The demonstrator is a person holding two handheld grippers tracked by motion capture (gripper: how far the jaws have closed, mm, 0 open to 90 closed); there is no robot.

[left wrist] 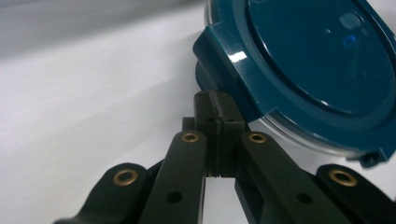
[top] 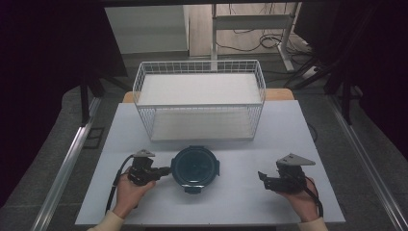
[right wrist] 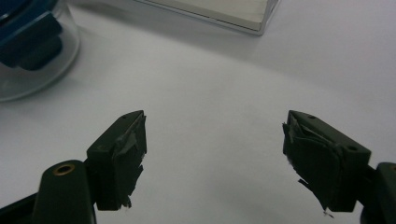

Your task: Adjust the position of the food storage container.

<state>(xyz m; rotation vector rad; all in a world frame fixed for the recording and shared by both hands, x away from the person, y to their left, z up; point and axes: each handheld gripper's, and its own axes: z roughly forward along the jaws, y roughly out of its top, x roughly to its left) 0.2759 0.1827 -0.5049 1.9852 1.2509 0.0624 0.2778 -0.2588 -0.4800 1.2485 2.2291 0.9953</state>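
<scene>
A round clear container with a dark teal lid (top: 196, 167) sits on the white table, in front of the basket. My left gripper (top: 168, 170) lies level at its left side, jaws shut with nothing between them. In the left gripper view the closed tips (left wrist: 215, 100) rest right against a latch tab of the teal lid (left wrist: 317, 60); whether they touch it I cannot tell. My right gripper (top: 262, 179) is held at the table's right, apart from the container, jaws open and empty. The right gripper view shows the gripper (right wrist: 215, 140) over bare table, the container (right wrist: 28, 51) at top left.
A white wire basket (top: 199, 62) with a white floor stands at the back middle of the table (top: 240, 202); its corner (right wrist: 219, 11) shows in the right gripper view. Dark curtains and a metal frame surround the table. Cables trail from both grippers.
</scene>
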